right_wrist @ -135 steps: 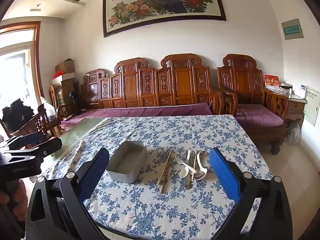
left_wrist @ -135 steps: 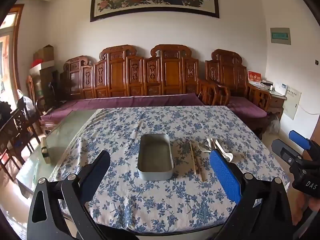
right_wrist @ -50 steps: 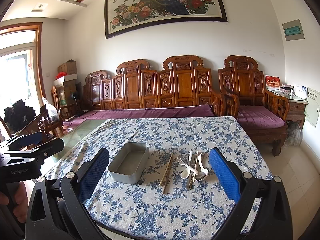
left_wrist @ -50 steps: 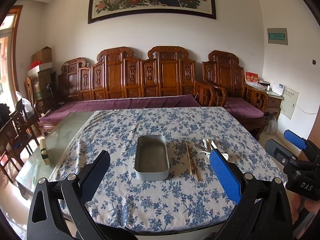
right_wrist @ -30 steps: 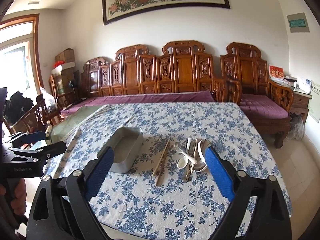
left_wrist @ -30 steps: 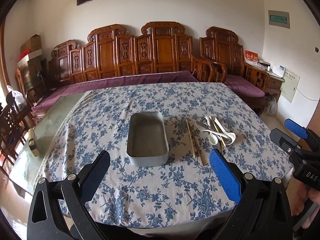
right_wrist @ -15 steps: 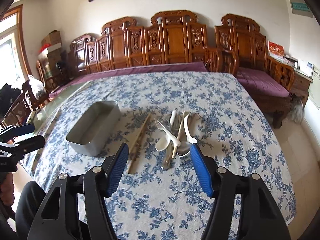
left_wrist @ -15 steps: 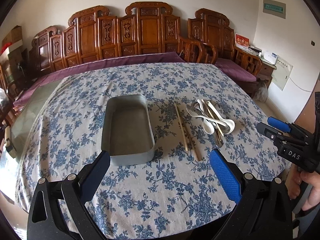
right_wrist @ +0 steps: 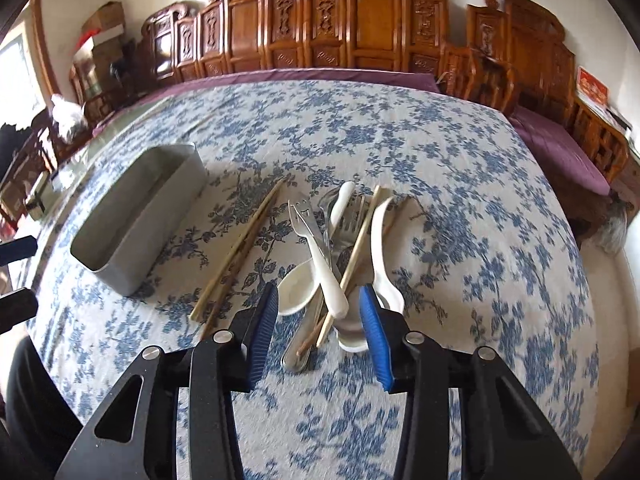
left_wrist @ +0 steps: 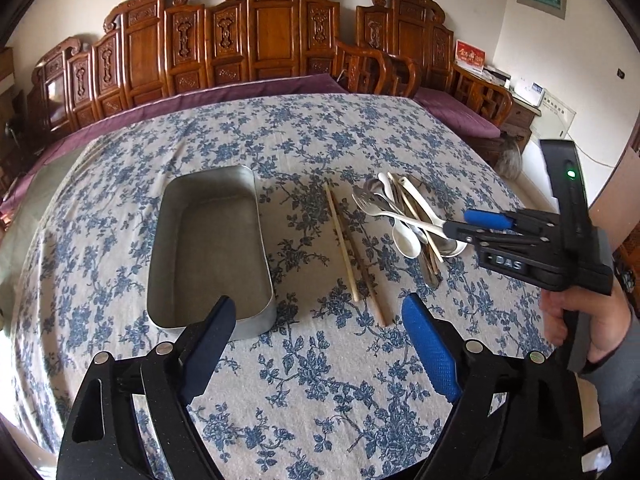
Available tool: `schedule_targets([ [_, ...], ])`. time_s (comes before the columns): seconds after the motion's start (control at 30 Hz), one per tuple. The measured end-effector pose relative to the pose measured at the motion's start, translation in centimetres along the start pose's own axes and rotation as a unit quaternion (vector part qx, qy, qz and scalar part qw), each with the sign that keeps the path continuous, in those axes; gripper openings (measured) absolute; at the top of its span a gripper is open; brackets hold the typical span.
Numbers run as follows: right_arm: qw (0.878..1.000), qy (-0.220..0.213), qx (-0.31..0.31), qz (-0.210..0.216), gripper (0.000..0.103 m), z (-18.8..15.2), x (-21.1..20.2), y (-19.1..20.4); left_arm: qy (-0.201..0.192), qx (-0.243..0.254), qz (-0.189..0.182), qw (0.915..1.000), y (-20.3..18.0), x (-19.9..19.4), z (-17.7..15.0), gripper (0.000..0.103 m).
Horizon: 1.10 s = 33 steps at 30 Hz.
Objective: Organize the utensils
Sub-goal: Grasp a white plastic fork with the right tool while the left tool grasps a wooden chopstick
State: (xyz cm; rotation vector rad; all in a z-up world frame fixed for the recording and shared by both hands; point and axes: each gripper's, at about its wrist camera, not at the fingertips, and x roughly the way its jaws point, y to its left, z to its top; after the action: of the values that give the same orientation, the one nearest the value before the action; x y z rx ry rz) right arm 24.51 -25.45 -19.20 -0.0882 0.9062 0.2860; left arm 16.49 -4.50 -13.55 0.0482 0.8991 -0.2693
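Utensils (right_wrist: pixel 340 248) lie just ahead of our R tongs (right_wrist: pixel 320 322), handles toward them; jaws closing, part-apart, nothing clamped yet. L tongs (left_wrist: pixel 320 344) apart, farther, near tin (left_wrist: pixel 208 248).

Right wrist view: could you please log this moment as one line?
right tool: open, closing over utensil pile | left tool: open, empty | tin: empty

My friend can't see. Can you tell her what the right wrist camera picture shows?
The right tool, blue-padded jaws part open, hovers over a jumbled pile of white spoons, metal forks and chopsticks on a blue-flowered tablecloth. Two wooden chopsticks lie apart beside it, then an empty grey metal box. Carved wooden benches stand behind.
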Motion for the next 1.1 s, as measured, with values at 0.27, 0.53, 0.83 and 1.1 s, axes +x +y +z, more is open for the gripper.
schedule_targets([
  [0.27,0.994,0.058,-0.087,-0.034,0.039,1.5,4.7,1.0,0.021,0.016,-0.002,0.9996,-0.9,2.2,0.6,0.073],
  [0.53,0.981,0.085,-0.16,-0.069,0.019,1.1,5.9,1.7,0.042,0.024,0.001,0.9988,-1.8,5.2,0.8,0.072],
  [0.83,0.992,0.061,-0.109,-0.009,0.011,1.7,3.0,0.3,0.06,0.029,0.008,0.9978,-2.2,8.2,0.8,0.064],
  [1.1,0.997,0.036,-0.035,0.051,0.009,1.2,0.7,-1.5,0.081,0.019,-0.002,0.9965,-2.2,11.2,1.0,0.038],
])
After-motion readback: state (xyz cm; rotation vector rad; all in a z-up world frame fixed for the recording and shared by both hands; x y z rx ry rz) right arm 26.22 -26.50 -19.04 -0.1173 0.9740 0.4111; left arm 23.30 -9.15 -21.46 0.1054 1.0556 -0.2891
